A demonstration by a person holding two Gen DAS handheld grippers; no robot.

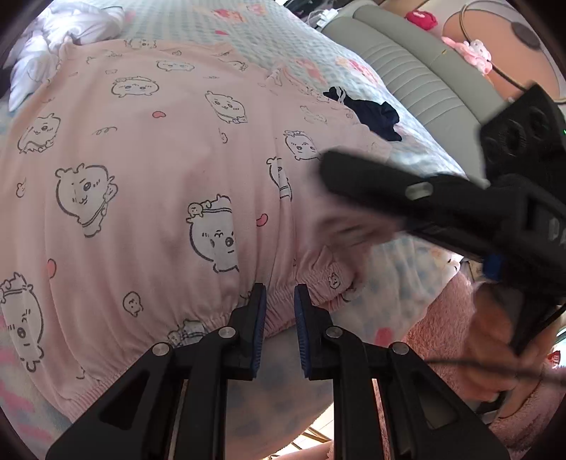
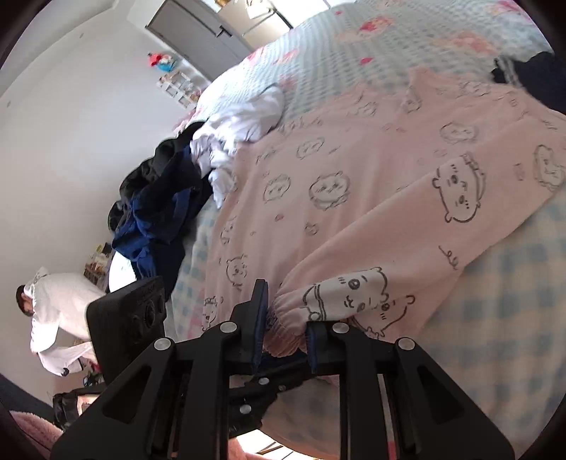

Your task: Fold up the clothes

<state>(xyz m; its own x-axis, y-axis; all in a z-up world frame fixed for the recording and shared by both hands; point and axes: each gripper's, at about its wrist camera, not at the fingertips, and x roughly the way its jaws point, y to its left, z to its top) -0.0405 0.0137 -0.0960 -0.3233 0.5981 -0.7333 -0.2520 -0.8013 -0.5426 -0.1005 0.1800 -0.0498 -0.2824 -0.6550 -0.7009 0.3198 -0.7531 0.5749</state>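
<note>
A pink pyjama garment (image 1: pixel 159 148) printed with white cartoon animals lies spread on the bed. My left gripper (image 1: pixel 280 304) is shut on its gathered elastic edge at the near side, with the fabric pinched between the blue pads. My right gripper (image 2: pixel 286 320) is shut on a bunched elastic cuff (image 2: pixel 286 325) of the same garment (image 2: pixel 371 170), which is lifted a little off the cover. In the left wrist view the right gripper's black body (image 1: pixel 460 205) shows blurred at the right, over the garment's edge. The left gripper's body (image 2: pixel 127 318) appears low on the left of the right wrist view.
The bed has a blue checked cover (image 1: pixel 254 24) (image 2: pixel 495 300). A white clothes heap (image 2: pixel 240 124) (image 1: pixel 53 39) and a black-and-blue heap (image 2: pixel 159 205) lie beyond the garment. A small navy item (image 1: pixel 368 113) sits near a grey padded headboard (image 1: pixel 406 70). A person in white (image 2: pixel 60 311) stands across the room.
</note>
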